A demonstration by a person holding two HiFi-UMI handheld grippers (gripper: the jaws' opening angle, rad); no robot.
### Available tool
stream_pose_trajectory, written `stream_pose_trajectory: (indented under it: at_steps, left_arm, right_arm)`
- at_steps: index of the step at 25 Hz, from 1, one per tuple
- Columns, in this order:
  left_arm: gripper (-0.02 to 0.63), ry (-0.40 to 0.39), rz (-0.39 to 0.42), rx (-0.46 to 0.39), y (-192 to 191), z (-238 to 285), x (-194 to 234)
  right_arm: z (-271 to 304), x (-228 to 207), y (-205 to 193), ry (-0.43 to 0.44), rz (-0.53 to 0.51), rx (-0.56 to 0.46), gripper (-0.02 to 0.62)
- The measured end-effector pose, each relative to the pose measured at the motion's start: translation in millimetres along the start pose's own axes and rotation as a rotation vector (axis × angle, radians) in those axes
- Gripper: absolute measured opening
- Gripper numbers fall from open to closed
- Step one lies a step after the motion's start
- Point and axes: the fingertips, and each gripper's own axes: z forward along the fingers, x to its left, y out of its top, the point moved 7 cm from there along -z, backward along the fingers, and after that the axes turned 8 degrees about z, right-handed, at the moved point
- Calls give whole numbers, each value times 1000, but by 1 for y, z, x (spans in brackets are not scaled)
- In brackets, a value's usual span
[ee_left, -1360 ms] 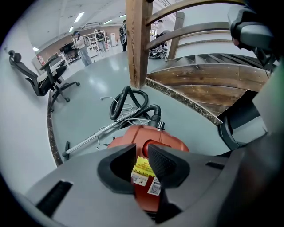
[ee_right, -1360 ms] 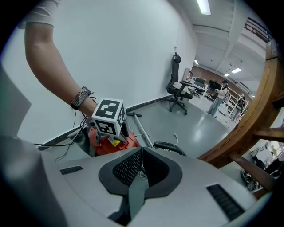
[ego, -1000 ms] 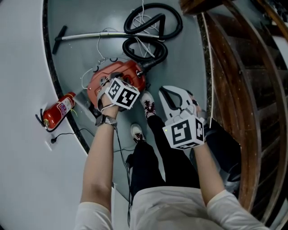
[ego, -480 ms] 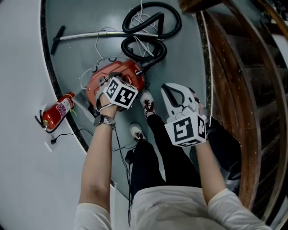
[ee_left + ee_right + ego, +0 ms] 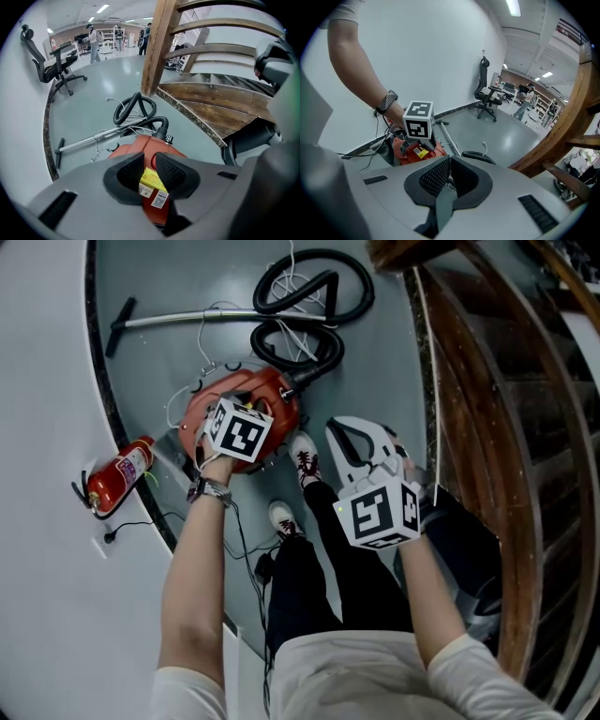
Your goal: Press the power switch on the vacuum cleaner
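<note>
Head view: the red vacuum cleaner [image 5: 281,395] sits on the grey floor [image 5: 384,362], near the curved wall [image 5: 47,381]. The left gripper [image 5: 149,161] hangs over its top, 2 jaws slightly apart, holding nothing. The right gripper [image 5: 450,161] is off to the side, jaws closed and empty.

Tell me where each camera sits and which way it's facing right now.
Head view: on the person's head, facing steeply down at the vacuum cleaner on the floor; forearms, legs and shoes show.
Left gripper view: on the left tongs, facing over the vacuum cleaner toward the stairs; only its jaws show.
Right gripper view: on the right tongs, facing the left tongs and a wall.
Shared: all show the vacuum cleaner.
</note>
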Motion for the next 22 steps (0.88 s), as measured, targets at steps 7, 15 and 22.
stream_pose_trajectory:
  at_steps: [7,15,22]
  left_arm:
    - [66,10,-7,4,1,0,2]
    - [30,23,-30,-55,0,-14,6]
    - [0,36,-1,-99,7,-36,-3]
  right_arm:
    - [-8,-5,-5,-32,11,5,31]
    - [-19,-10,-8,-57,1,10,31]
    - [-27,-8,-5,-78,8,1,31]
